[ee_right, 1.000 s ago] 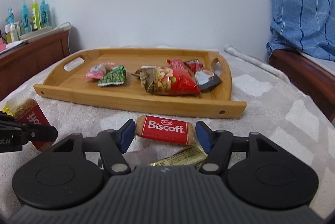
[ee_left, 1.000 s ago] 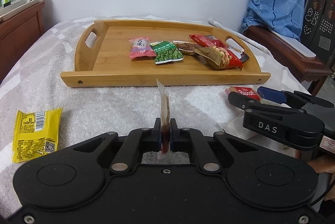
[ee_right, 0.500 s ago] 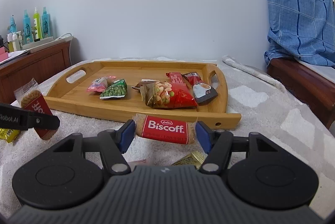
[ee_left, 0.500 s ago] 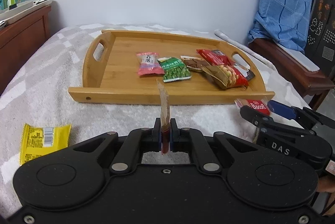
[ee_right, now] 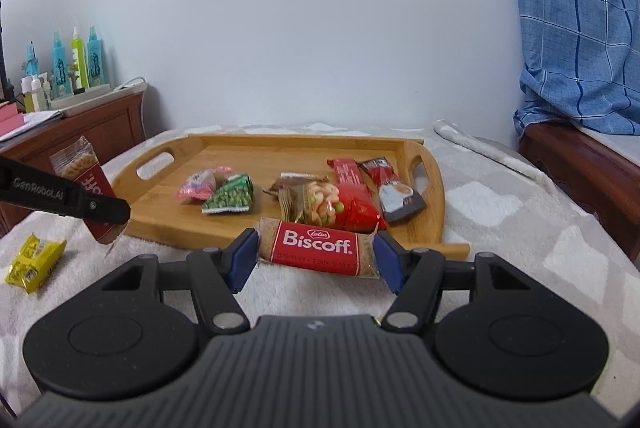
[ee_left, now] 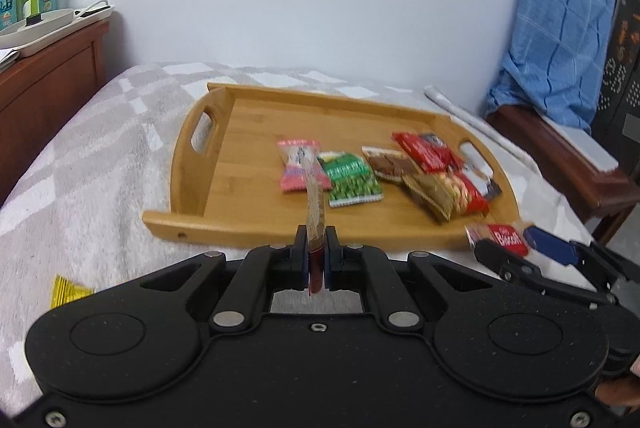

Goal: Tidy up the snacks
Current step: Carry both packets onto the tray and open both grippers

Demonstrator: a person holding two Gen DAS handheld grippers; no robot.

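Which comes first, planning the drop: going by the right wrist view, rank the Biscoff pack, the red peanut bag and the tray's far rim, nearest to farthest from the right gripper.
1. Biscoff pack, held in the right gripper.
2. Red peanut bag, just beyond, on the tray's near right.
3. Tray's far rim, at the back, by the wall.

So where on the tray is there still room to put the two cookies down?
The wooden tray is bare along its whole left half, between the left handle slot and the pink candy packet, and along the back wall. The middle and right side are crowded, with snack packets overlapping up to the right handle.
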